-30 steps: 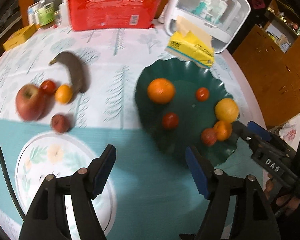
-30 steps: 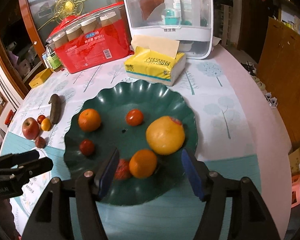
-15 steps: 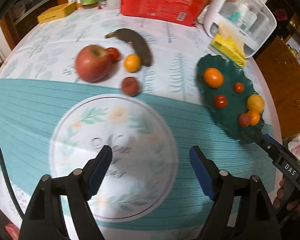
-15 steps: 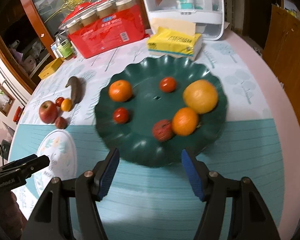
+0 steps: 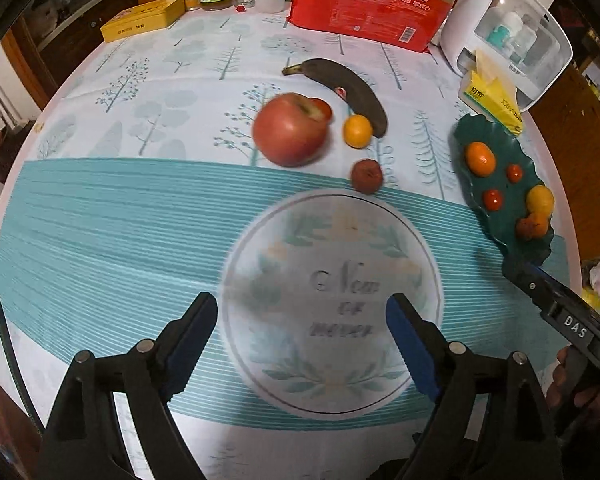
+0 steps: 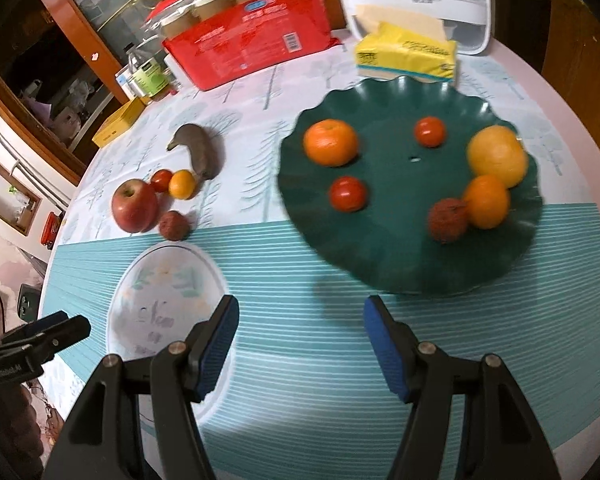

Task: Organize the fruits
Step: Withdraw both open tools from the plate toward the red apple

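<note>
**Loose fruit beside a filled green dish**

A red apple (image 5: pixel 290 130), a small orange (image 5: pixel 357 131), a dark overripe banana (image 5: pixel 346 90) and a wrinkled red fruit (image 5: pixel 366 176) lie on the tablecloth (image 5: pixel 100 220), left of the scalloped green dish (image 6: pixel 400 264) holding six fruits. The left gripper (image 5: pixel 302 344) hangs over the printed white circle (image 5: pixel 332 300), its jaws opening with nothing between them. The right gripper (image 6: pixel 300 344) stands spread and empty, just short of the dish.
</note>
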Demonstrator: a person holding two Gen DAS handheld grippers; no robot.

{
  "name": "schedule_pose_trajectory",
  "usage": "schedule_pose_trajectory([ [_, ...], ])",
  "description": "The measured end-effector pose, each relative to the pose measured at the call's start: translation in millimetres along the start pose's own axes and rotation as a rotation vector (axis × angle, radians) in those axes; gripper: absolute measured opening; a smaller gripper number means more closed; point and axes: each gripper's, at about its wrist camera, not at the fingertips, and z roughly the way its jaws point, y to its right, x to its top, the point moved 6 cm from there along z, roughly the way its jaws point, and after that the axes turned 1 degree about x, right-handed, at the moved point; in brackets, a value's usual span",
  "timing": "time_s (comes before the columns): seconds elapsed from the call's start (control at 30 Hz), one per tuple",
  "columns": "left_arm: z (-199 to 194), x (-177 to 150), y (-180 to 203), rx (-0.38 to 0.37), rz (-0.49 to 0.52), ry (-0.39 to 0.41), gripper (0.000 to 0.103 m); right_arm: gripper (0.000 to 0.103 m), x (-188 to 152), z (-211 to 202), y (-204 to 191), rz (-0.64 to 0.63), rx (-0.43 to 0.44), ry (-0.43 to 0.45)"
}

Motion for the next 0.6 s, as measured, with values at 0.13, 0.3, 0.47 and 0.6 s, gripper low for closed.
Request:
schedule_pose_trajectory([
  [0.13, -5, 14, -16, 0.011, 0.046, -0.017, 0.087, 0.065, -1, 9, -20, 0.003, 0.006, -0.006],
  [0.3, -7, 37, -26, 0.032, 0.123, -0.021, 0.087, 0.065, -1, 25, -46, 0.007, 0.005, -0.012],
  [0.47, -3, 63, -30, 0.066, 0.208, -0.025, 0.090, 0.065, 5, 36, -63, 0.000, 0.001, 0.002],
  [0.6, 4, 79, -28, 0.080, 0.291, -0.036, 0.090, 0.065, 11, 47, -78, -0.008, -0.011, 0.020],
])
